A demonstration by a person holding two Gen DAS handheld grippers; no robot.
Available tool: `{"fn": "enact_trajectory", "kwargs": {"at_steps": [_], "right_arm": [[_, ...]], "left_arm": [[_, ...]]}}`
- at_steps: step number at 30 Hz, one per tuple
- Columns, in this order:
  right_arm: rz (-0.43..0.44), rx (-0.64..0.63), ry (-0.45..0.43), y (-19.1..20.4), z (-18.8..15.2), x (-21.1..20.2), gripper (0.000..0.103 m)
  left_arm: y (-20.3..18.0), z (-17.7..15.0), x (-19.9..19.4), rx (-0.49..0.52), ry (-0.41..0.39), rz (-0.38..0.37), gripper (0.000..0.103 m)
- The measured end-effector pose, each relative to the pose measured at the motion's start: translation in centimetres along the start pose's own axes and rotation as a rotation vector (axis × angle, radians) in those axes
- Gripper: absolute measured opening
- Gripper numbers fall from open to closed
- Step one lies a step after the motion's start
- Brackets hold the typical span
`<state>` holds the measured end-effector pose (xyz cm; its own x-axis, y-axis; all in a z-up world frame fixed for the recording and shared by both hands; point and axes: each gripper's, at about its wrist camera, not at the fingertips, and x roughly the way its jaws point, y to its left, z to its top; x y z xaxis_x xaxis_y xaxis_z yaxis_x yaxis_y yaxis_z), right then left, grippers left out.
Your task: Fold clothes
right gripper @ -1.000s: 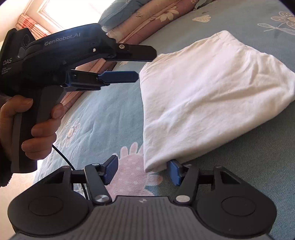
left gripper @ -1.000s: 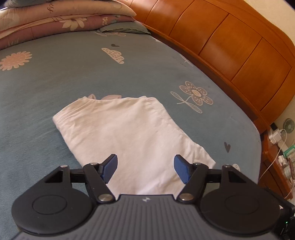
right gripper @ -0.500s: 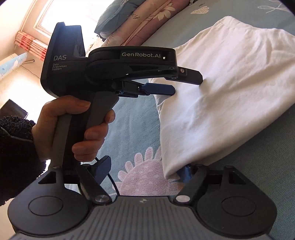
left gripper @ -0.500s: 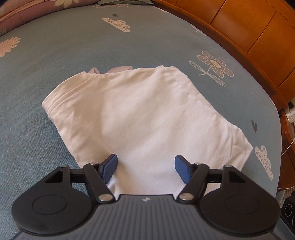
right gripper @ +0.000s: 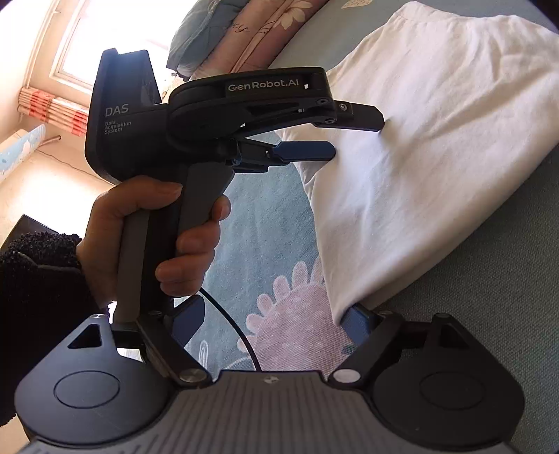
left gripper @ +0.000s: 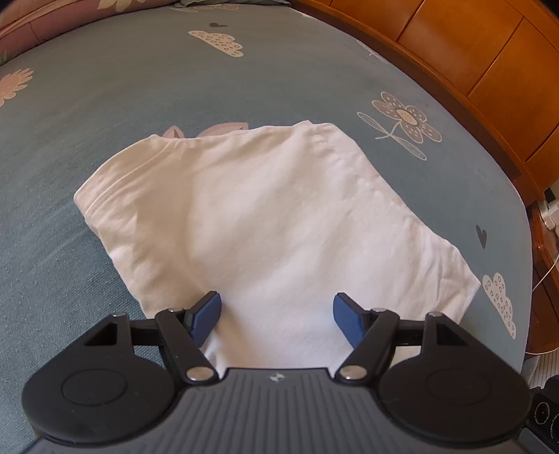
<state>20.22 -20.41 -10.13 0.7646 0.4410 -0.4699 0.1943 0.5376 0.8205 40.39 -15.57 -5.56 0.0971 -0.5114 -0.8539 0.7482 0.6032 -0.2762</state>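
A folded white garment [left gripper: 265,223] lies flat on the blue-green flowered bed sheet [left gripper: 104,87]. My left gripper [left gripper: 276,310] hangs open over its near edge, both blue pads above the cloth. In the right wrist view the left gripper [right gripper: 356,136] comes in from the left, its upper finger denting the garment [right gripper: 436,146]. My right gripper [right gripper: 272,321] sits low at the garment's near corner with its jaws opening. That corner drapes against the right fingertip [right gripper: 356,324], and only the sheet lies between the pads.
A person's hand [right gripper: 157,223] in a dark fuzzy sleeve holds the left gripper's handle, with a black cable trailing below. Stacked quilts and pillows [right gripper: 244,28] lie at the bed's far end. A wooden headboard [left gripper: 471,52] borders the bed, with a bedside stand and cables [left gripper: 548,223].
The left gripper has sunk and tipped down onto the garment, which now fills its view. The right gripper's jaws have spread much wider and it has rolled slightly.
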Motion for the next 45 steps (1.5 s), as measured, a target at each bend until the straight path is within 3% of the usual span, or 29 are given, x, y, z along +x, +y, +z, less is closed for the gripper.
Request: {"fn": "enact_trajectory", "kwargs": {"at_steps": [3, 7, 11, 13, 16, 19, 22, 23, 24, 29, 31, 33, 34, 39, 42, 43, 45], "right_arm": [[0.017, 0.037, 0.074, -0.6, 0.6, -0.9, 0.083], [-0.096, -0.049, 0.047, 0.2, 2.1, -5.1, 0.072], [-0.294, -0.117, -0.043, -0.2, 4.9, -9.1, 0.037], [-0.421, -0.126, -0.096, -1.4, 6.5, -10.7, 0.035], [-0.525, -0.134, -0.14, -3.7, 7.6, -10.8, 0.036], [-0.547, -0.125, -0.117, -6.1, 8.7, -10.3, 0.036], [-0.53, -0.132, -0.133, -6.8, 9.5, -9.9, 0.032], [-0.529, -0.14, -0.139, -6.8, 9.8, -9.8, 0.017], [-0.531, -0.149, -0.139, -6.6, 9.9, -9.8, 0.008], [-0.561, -0.18, -0.125, -5.7, 10.4, -10.2, 0.008], [-0.57, -0.149, -0.105, -6.5, 10.5, -10.0, 0.009], [-0.59, -0.102, -0.075, -7.2, 10.7, -10.1, 0.018], [-0.589, -0.105, -0.081, -6.9, 10.9, -10.5, 0.018], [-0.613, -0.334, -0.144, -2.6, 11.8, -11.4, 0.019], [-0.575, -0.396, -0.1, -1.9, 12.5, -9.6, 0.02], [-0.574, -0.404, -0.072, -1.9, 12.7, -8.7, 0.021], [-0.6, -0.391, -0.018, -2.4, 13.0, -7.4, 0.021]], "left_arm": [[-0.1, 0.4, -0.5, 0.002, 0.01, 0.006, 0.072], [-0.8, 0.1, -3.0, 0.027, -0.038, 0.065, 0.071], [-2.5, -1.8, -5.9, 0.075, -0.12, 0.14, 0.071], [-4.1, -3.6, -6.6, 0.14, -0.153, 0.204, 0.071], [-6.7, -6.4, -7.0, 0.241, -0.188, 0.28, 0.072], [-8.9, -8.7, -6.3, 0.311, -0.205, 0.313, 0.072], [-10.2, -9.9, -5.4, 0.315, -0.199, 0.315, 0.073], [-10.5, -10.1, -5.2, 0.306, -0.201, 0.317, 0.073], [-10.8, -10.3, -5.0, 0.306, -0.203, 0.319, 0.073], [-12.7, -10.9, -3.8, 0.416, -0.208, 0.295, 0.073], [-12.8, -11.1, -2.5, 0.426, -0.162, 0.275, 0.073], [-12.5, -11.1, -0.9, 0.393, -0.084, 0.247, 0.073], [-12.7, -11.1, -1.0, 0.398, -0.094, 0.25, 0.073], [-13.4, -10.9, -3.4, 0.432, -0.177, 0.254, 0.074], [-12.5, -11.2, -2.6, 0.362, -0.119, 0.263, 0.077], [-11.9, -11.3, -2.0, 0.311, -0.072, 0.258, 0.077], [-11.1, -11.7, -2.4, 0.249, -0.06, 0.247, 0.077]]}}
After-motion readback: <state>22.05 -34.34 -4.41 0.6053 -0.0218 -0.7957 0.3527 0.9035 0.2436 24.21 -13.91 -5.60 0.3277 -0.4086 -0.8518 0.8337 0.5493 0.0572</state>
